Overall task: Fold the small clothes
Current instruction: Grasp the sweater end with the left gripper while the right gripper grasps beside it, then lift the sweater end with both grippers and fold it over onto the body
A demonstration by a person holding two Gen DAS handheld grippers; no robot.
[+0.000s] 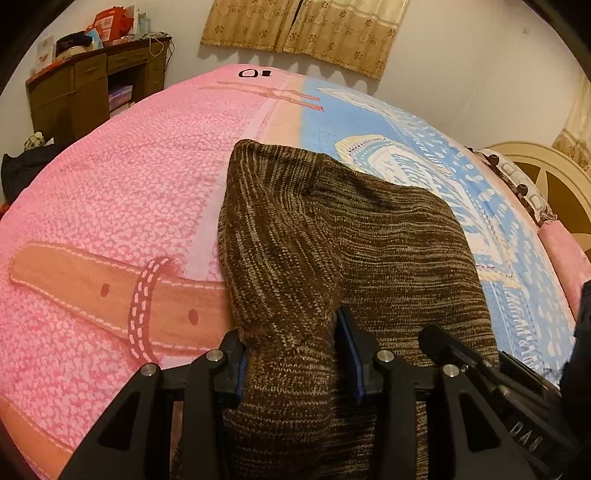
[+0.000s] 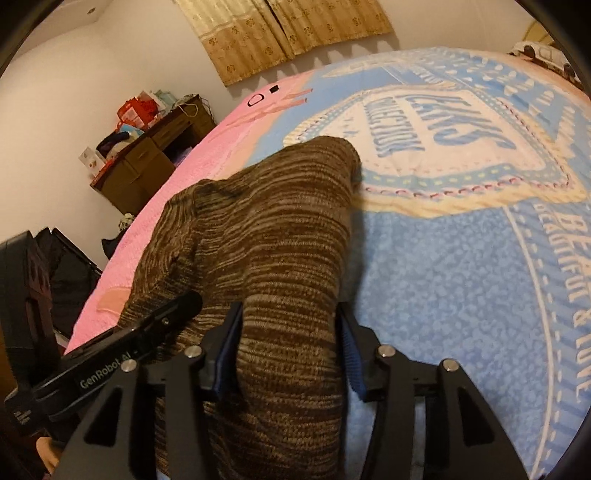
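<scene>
While bunched between the pads of the left tool point(image 1: 291, 354), clamped there on a thick fold of the brown knit garment point(image 1: 332, 236); likewise gathered in the right tool point(image 2: 288, 354), though with the right-hand pad standing just off the cloth, so grip there unclear. Probably soft, floppy, fairly light, stretchy, not slippery; best taken at hem corners or edges. Draped from both tools onto the bed point(image 1: 110, 192), over a pink-and-blue printed cover. Beyond, a cluttered wooden desk point(image 1: 92, 85), patterned curtains point(image 1: 306, 33), pale walls.
</scene>
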